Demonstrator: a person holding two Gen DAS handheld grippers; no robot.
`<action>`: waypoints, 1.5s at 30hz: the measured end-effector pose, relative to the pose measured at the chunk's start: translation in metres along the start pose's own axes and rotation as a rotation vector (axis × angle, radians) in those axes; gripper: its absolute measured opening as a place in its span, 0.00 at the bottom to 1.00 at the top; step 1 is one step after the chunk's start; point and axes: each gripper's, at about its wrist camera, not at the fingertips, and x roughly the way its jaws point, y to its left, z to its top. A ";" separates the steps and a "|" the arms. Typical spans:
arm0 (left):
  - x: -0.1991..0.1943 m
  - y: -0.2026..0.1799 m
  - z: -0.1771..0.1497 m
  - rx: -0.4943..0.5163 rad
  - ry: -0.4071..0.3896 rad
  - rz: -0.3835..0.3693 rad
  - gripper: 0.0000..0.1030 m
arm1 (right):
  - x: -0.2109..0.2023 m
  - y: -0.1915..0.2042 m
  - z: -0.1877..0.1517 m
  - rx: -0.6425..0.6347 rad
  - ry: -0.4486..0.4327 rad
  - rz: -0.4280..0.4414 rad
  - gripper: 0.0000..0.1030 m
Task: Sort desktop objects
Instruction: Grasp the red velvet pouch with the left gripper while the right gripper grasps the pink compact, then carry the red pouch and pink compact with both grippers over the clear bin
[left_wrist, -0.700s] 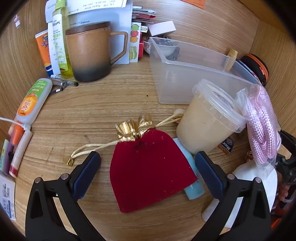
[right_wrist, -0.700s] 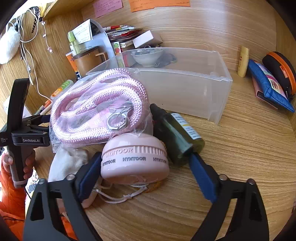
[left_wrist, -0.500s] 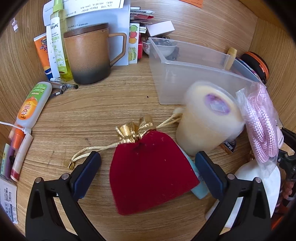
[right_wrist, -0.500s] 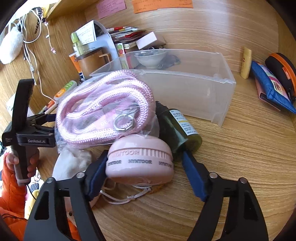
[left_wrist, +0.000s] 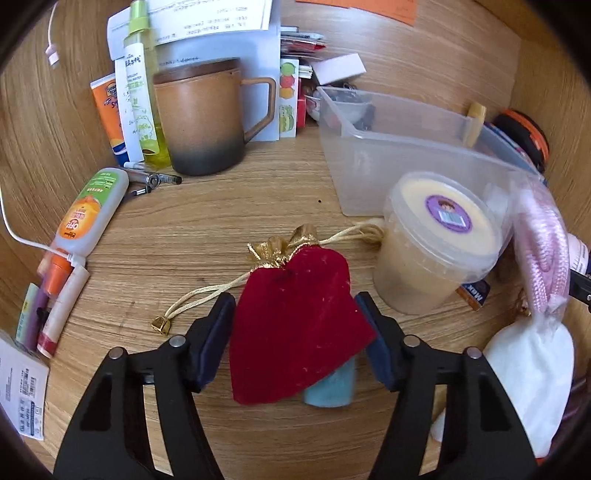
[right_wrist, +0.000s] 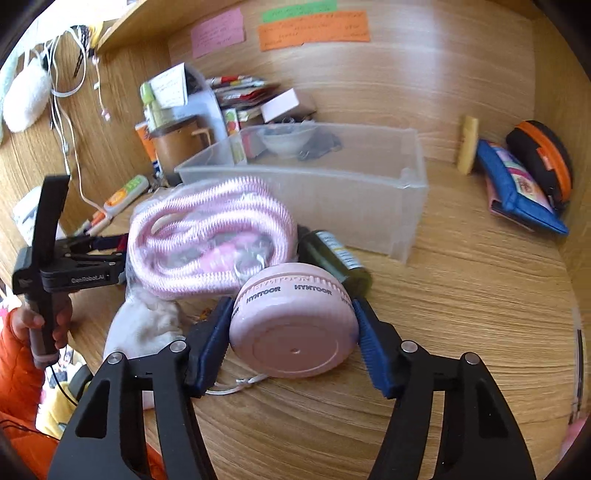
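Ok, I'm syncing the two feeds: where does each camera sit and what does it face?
Left wrist: on the left gripper, facing the red pouch between its fingers.
Right wrist: on the right gripper, facing the pink HYNTOOR case it clamps; the person's hand shows.
Shared: clear bin, pink rope.

The right gripper (right_wrist: 291, 328) clamps a round pink case (right_wrist: 293, 319) between its blue pads, tilted off the desk (right_wrist: 461, 314). Behind it lie a bagged pink rope (right_wrist: 210, 236), a dark green bottle (right_wrist: 334, 258) and a clear bin (right_wrist: 332, 195).
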 end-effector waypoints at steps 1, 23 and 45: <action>-0.001 0.002 0.000 -0.013 -0.003 -0.008 0.62 | -0.002 -0.002 0.001 0.004 -0.004 0.000 0.59; -0.035 0.014 -0.002 -0.102 -0.083 -0.061 0.44 | -0.031 -0.015 0.006 0.011 -0.076 -0.035 0.59; -0.082 -0.004 0.042 -0.045 -0.243 -0.043 0.44 | -0.044 -0.022 0.055 -0.046 -0.155 -0.065 0.59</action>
